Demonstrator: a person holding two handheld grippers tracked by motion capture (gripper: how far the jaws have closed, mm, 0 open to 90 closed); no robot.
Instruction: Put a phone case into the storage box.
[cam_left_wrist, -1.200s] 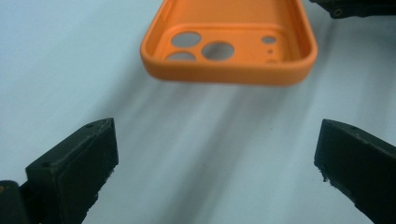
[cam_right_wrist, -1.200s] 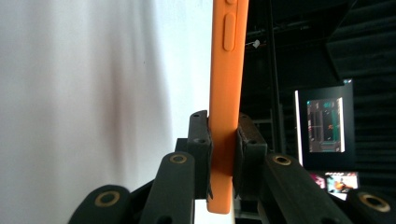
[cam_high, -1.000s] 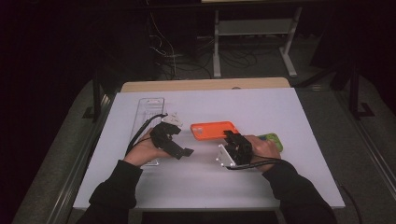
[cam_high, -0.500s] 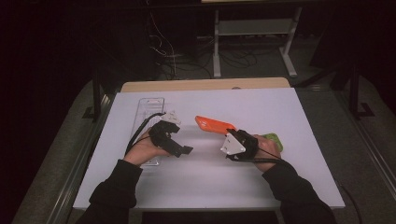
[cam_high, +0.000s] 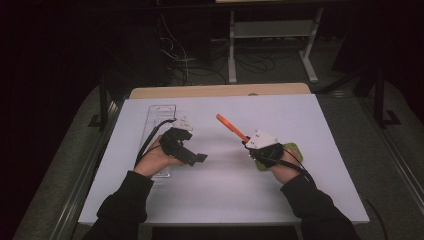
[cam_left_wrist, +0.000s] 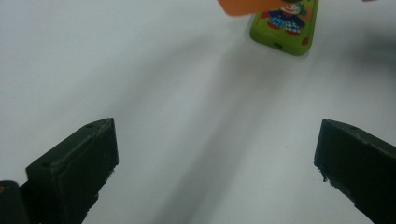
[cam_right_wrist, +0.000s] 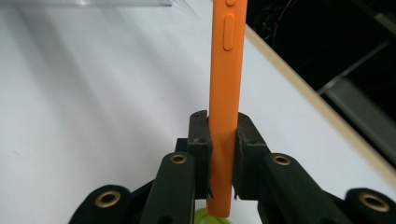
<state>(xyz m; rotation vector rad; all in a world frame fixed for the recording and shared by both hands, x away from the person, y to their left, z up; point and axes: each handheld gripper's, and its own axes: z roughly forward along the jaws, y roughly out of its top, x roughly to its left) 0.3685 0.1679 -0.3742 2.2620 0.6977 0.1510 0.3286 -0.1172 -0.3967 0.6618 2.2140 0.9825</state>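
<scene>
An orange phone case (cam_high: 231, 128) is lifted off the white table and turned on edge, and my right gripper (cam_high: 248, 143) is shut on it. In the right gripper view the orange phone case (cam_right_wrist: 225, 84) stands upright between the two jaws, its side buttons showing. Under that hand lies a green phone case (cam_high: 294, 150) with a cartoon clown print; the green phone case (cam_left_wrist: 285, 24) lies flat at the top of the left gripper view. My left gripper (cam_high: 200, 158) is open at the table's left, its jaws wide apart over bare table with nothing between them.
A clear plastic tray (cam_high: 161, 114) lies along the left side of the white table (cam_high: 280, 195), behind my left hand. A wooden strip (cam_high: 220, 91) runs along the table's far edge. Metal stand legs and cables (cam_high: 250, 55) sit on the dark floor beyond.
My right gripper has lifted the orange phone case from flat on the table and turned it on edge, swinging rightward. The left gripper has stayed in place, open.
</scene>
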